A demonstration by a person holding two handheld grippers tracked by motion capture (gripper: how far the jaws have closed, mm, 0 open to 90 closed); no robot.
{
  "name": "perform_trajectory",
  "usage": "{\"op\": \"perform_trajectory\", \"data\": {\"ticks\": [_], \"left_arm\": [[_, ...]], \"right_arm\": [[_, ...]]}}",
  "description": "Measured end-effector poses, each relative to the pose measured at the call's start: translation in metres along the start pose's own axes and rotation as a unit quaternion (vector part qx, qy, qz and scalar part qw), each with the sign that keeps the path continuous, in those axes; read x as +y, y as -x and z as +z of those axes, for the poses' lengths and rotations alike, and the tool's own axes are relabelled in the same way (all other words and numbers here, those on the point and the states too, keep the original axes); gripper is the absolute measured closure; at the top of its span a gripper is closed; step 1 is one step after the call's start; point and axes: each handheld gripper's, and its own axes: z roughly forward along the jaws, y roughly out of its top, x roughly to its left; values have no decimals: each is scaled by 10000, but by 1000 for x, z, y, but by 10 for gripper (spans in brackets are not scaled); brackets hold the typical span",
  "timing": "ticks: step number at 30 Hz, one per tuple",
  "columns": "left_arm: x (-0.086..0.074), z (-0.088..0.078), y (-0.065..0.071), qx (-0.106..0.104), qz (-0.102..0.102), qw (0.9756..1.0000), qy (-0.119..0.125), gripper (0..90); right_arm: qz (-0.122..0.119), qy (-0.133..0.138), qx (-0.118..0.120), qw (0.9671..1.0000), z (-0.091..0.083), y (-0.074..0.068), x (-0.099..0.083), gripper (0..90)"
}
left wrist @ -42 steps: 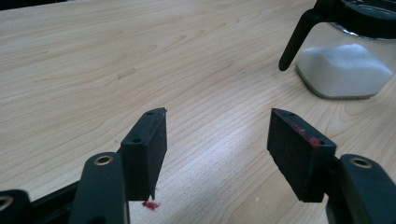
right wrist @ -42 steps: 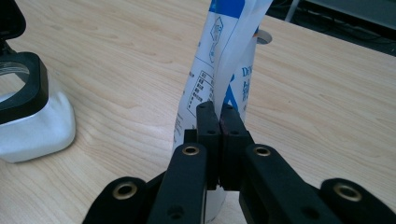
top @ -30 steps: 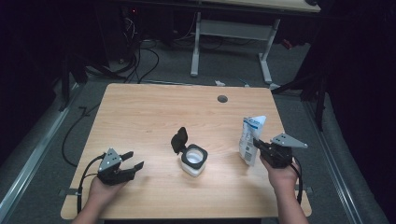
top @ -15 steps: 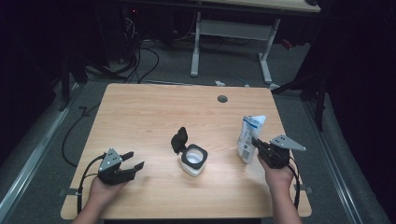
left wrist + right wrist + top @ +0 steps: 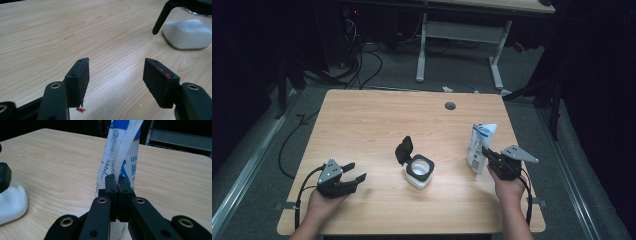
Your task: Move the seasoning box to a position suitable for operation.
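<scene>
A white and blue pouch (image 5: 480, 141) stands upright near the table's right edge. My right gripper (image 5: 485, 152) is shut on a thin fold of its side, and in the right gripper view the jaws (image 5: 116, 179) meet on the pouch (image 5: 123, 147). A clear jar of white powder (image 5: 419, 170) sits mid-table with its black flip lid (image 5: 404, 149) open. My left gripper (image 5: 355, 172) rests low at the front left, open, with nothing between its jaws (image 5: 116, 72). The jar (image 5: 187, 33) lies ahead and to its right in the left gripper view.
The wooden table (image 5: 372, 125) has a round cable hole (image 5: 450, 106) at the back. Cables and a desk frame (image 5: 462, 35) stand on the dark floor behind it. The jar's white base (image 5: 11, 200) sits at the left of the right gripper view.
</scene>
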Motion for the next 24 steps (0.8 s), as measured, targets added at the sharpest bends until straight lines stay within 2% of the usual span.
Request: {"op": "perform_trajectory", "data": {"ticks": [6, 13, 17, 19, 24], "left_arm": [[0, 0, 2, -21, 6, 10000, -8, 383], [0, 1, 2, -34, 20, 10000, -8, 383], [0, 2, 1, -29, -9, 10000, -13, 383], [0, 1, 2, -35, 19, 10000, -4, 383], [0, 1, 2, -43, 12, 10000, -15, 383]], "right_arm": [[-103, 35, -34, 9999, -5, -3, -7, 886], [-116, 2, -107, 9999, -11, -5, -12, 875], [-245, -46, -137, 9996, -12, -10, -12, 864], [-275, -62, -192, 9994, -13, -10, -13, 833], [-163, -94, -249, 9995, -12, -11, -14, 723]]}}
